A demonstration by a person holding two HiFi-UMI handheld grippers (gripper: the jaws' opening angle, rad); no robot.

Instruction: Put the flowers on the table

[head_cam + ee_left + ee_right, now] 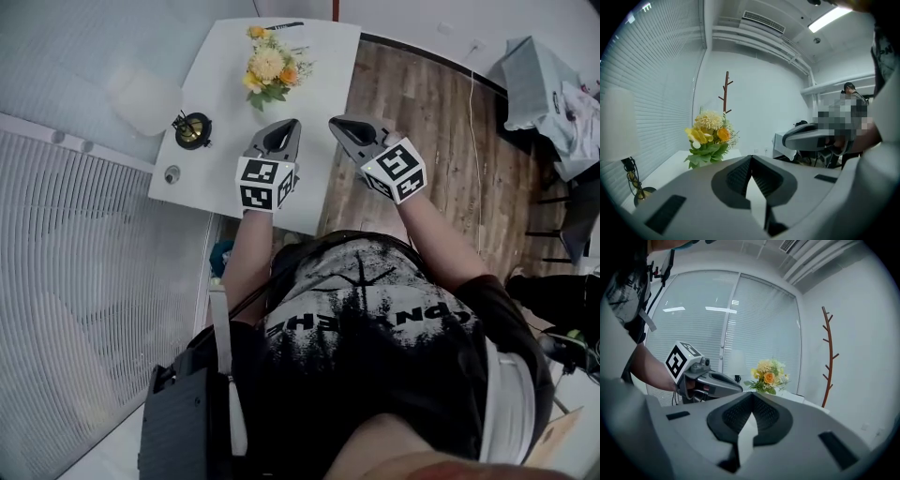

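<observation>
A bunch of yellow, orange and cream flowers with green leaves stands on the far half of the white table. Both grippers hover over the table's near part, pointing at the bunch and apart from it. My left gripper is shut with nothing between its jaws; in its own view the tips meet below the flowers. My right gripper is also shut and empty. In the right gripper view the jaws meet in front of the flowers, with the left gripper alongside.
A small black and gold lamp base and a white shade sit at the table's left side, by the window blinds. A brown branch-shaped coat stand rises beyond the table. A cloth-covered table stands to the right on the wood floor.
</observation>
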